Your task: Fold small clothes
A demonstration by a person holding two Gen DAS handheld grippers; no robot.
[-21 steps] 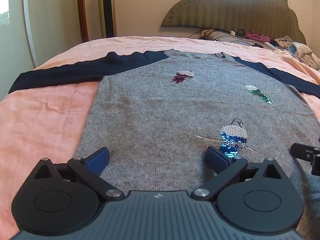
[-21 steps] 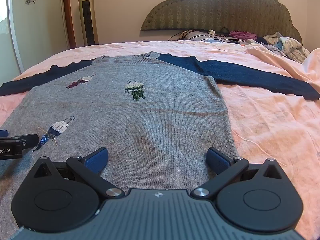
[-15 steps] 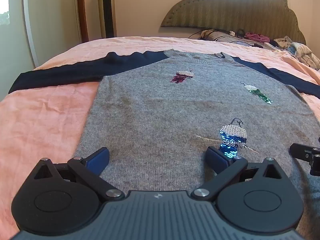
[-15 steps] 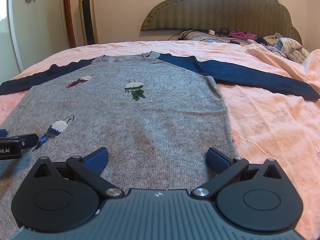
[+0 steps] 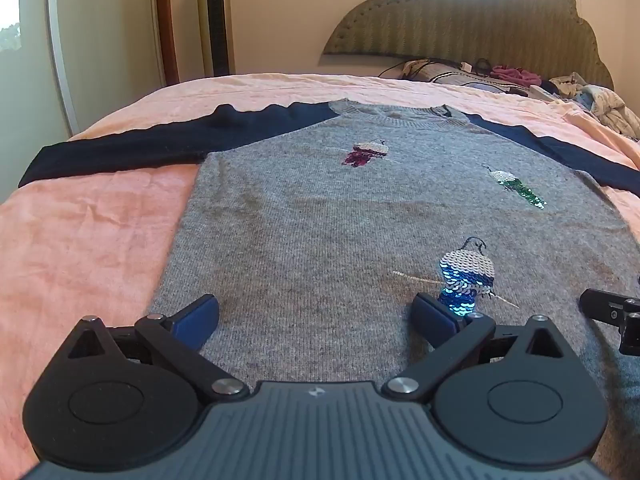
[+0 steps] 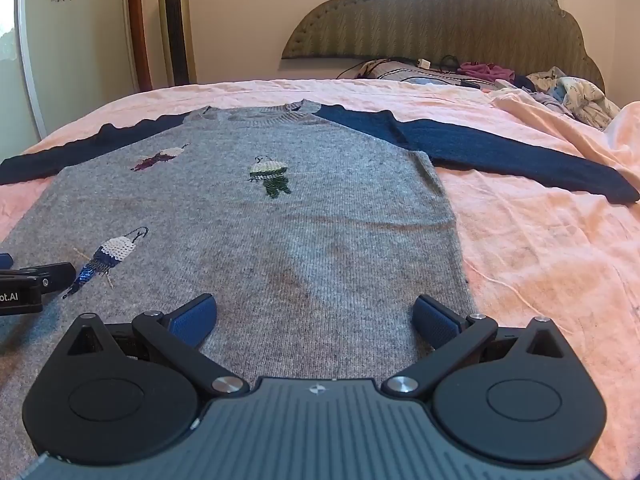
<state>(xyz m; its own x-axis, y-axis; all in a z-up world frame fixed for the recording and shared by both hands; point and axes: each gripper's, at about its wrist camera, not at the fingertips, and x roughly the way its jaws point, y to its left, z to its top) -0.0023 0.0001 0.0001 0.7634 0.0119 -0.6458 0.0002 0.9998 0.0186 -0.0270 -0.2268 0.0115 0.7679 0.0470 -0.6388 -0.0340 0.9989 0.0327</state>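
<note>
A small grey sweater point(image 5: 320, 216) point(image 6: 288, 232) with navy sleeves and sequin birds lies flat, front up, on a pink bed. Its left sleeve point(image 5: 132, 148) and right sleeve point(image 6: 500, 152) stretch straight out to the sides. My left gripper point(image 5: 316, 316) hovers wide open over the lower left part of the body, nothing between its blue pads. My right gripper point(image 6: 316, 316) is wide open over the lower right part, close to the side seam. Each gripper shows at the edge of the other's view: the right gripper point(image 5: 612, 312) and the left gripper point(image 6: 28, 284).
The pink bedsheet point(image 5: 80, 240) point(image 6: 552, 248) surrounds the sweater. A pile of clothes point(image 6: 568, 96) and a pillow with cables point(image 5: 448, 72) lie by the padded headboard point(image 6: 440, 20). A tower fan point(image 6: 176, 24) stands by the wall.
</note>
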